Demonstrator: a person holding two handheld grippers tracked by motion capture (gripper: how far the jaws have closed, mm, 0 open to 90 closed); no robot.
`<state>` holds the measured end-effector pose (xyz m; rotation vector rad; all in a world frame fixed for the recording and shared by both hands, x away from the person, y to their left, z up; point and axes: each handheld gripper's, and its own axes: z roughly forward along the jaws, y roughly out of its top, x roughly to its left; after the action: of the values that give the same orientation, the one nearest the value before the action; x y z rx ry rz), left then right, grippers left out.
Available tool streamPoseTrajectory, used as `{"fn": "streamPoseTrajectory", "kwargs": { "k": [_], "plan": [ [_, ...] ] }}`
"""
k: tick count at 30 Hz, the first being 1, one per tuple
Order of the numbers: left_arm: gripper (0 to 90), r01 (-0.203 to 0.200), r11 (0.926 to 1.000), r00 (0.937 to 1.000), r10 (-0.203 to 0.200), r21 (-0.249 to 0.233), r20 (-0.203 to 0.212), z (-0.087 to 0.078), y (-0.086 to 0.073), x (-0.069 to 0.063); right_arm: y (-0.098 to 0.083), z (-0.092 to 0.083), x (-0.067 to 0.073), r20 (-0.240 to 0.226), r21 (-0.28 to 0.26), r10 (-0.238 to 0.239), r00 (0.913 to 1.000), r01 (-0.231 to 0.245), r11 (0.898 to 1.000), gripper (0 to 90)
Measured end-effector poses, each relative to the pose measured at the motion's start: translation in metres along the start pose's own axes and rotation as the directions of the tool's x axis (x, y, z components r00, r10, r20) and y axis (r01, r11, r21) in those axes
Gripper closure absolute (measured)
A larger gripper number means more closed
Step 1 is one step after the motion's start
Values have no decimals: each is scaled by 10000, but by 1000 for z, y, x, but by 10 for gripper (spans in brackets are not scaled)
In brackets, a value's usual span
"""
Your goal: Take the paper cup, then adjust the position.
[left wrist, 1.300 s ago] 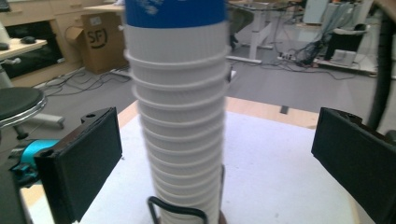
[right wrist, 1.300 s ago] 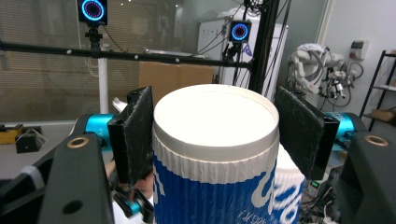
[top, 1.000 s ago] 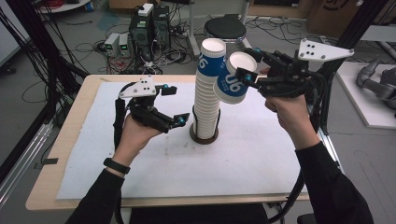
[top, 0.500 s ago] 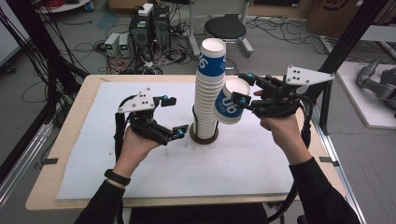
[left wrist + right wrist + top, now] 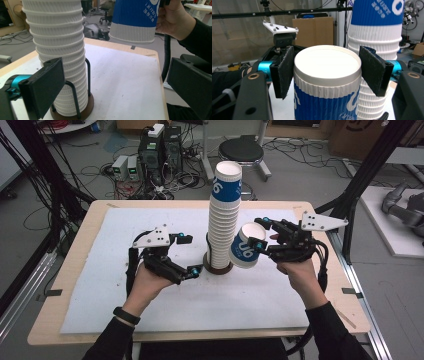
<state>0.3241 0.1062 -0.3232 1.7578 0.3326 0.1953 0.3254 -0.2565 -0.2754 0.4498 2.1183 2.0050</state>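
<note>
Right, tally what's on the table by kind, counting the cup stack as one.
Cup stack: 1
Single cup, held over the table in the right gripper: 1
Holder under the stack: 1
White mat: 1
Total: 4

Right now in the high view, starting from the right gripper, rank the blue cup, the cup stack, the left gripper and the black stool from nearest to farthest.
1. blue cup: clamped between the jaws of the right gripper.
2. cup stack: just to its left, mid-table, in a wire holder.
3. left gripper: beyond the stack's base, on the left.
4. black stool: on the floor behind the table.
</note>
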Motion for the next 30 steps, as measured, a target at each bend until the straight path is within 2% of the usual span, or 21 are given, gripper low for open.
{"fn": "streamPoseTrajectory", "kwargs": {
  "k": [2,4,7,10,15,22,26,30],
  "plan": [
    [17,41,10000,10000,-41,17,89,3,-1,0,-6,-1,0,3,-36,73,10000,-73,10000,316],
    [17,29,10000,9999,-30,42,144,5,-2,0,-10,-1,0,144,220,-15,9999,12,9998,316],
    [17,21,10000,9998,-23,67,190,8,-3,0,-16,0,-1,121,273,102,9999,-105,9996,316],
    [17,34,9998,9998,-37,172,175,10,-5,2,-19,1,0,138,388,92,9999,-97,9992,316],
    [17,124,9999,9996,-126,69,248,14,-5,2,-19,1,2,129,438,84,9999,-89,9990,316],
    [17,4,9997,9973,-23,254,736,24,-5,-2,-21,0,2,120,475,124,9999,-130,9988,316],
    [17,51,9996,9918,-85,273,1275,29,-5,-7,-22,2,2,-71,406,225,9997,-222,9989,316],
    [17,3,9995,9873,-51,300,1586,35,-6,-13,-23,5,2,-264,412,271,9993,-260,9988,316]
  ]
}}
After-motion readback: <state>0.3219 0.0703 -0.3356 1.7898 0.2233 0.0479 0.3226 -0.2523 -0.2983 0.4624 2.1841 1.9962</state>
